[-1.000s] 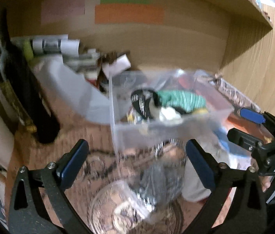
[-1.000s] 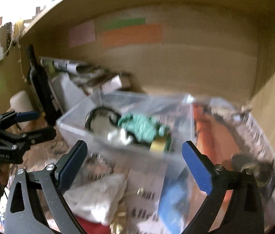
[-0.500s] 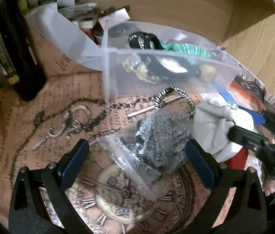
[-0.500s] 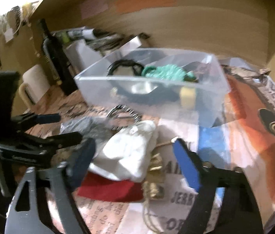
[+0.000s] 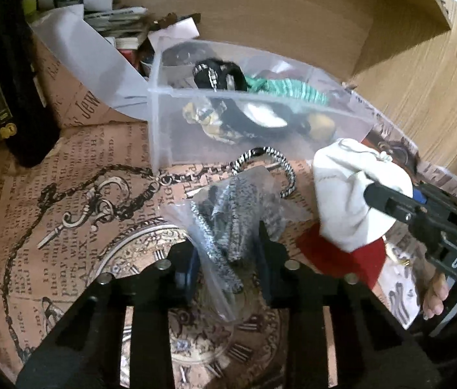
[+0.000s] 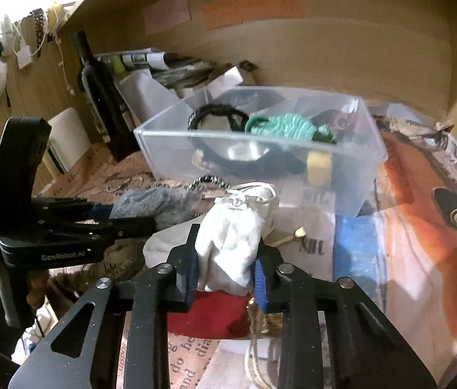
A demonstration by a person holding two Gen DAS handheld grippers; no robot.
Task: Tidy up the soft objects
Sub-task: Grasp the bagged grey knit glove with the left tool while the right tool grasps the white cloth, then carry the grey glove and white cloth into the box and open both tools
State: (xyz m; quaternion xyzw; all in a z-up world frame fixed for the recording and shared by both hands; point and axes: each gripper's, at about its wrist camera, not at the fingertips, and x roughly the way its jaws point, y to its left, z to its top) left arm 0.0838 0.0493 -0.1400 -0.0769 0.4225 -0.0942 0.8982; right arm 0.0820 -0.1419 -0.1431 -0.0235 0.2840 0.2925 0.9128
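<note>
Black left gripper (image 6: 150,220), "GenRobot.AI" label

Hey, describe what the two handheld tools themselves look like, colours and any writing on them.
Both are matte black plastic with silver screw heads and blue pads on the fingers. The left tool shows white "GenRobot.AI" lettering on its side in the right wrist view; the right tool reads "DAS" in white in the left wrist view. No cables visible.

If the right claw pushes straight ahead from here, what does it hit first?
Probably the near wall of the clear plastic bin. The right claw is shut on the white drawstring pouch, which would touch first; depth is uncertain.
</note>
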